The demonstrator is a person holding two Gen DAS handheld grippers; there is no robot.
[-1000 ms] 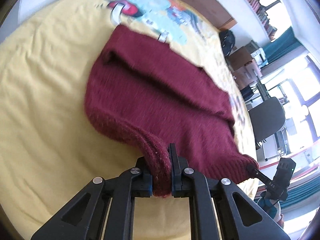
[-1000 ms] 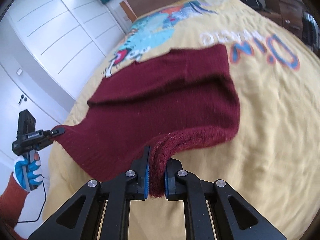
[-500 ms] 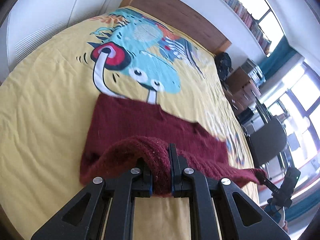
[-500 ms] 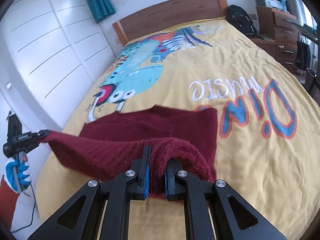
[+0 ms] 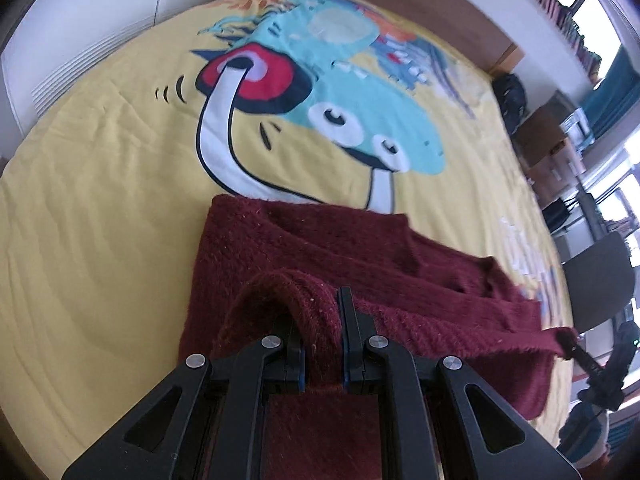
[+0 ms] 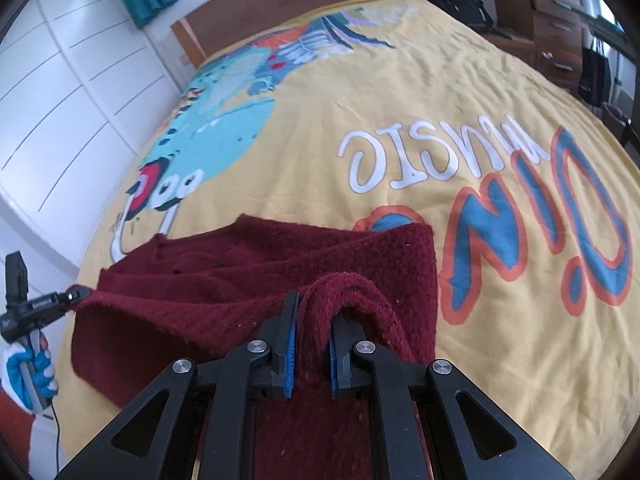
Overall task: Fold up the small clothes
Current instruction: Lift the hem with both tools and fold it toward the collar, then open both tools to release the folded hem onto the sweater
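- Lying across the near part of the yellow bedspread (image 5: 88,208), a dark red knitted garment (image 5: 320,248) is seen in both wrist views, its near edge lifted off the bed and doubled over the part still lying flat.
- The left claw (image 5: 323,344) is clamped tight on one corner of that lifted edge, a hump of knit bulging up between its pads.
- The right claw (image 6: 311,344) is closed in the same way on the other corner, with a fold of knit draped over its right finger.
- Only in the left wrist view are the cartoon creature's eyes and red headphone shown large, along with a dark chair (image 5: 600,276) and a window at the right.
- Only in the right wrist view are the white and blue lettering (image 6: 480,168), the white wardrobe doors (image 6: 60,92) and the wooden drawers (image 6: 552,16) shown.
- In the right wrist view the left claw is seen from the side at the left edge, held by a hand in a blue and white glove (image 6: 30,372) above a rust-coloured sleeve.
- In the left wrist view the right claw appears only as a small dark shape at the right edge, cut off by the lens rim.
- The garment's kind cannot be made out, since sleeves and neckline are hidden in the folds.
- The left view is blurred across the print.
- Compared with a second ago, the lifted edge is carried further toward the headboard, much more bedspread is shown beyond the garment, and far less of the flat garment is left uncovered.
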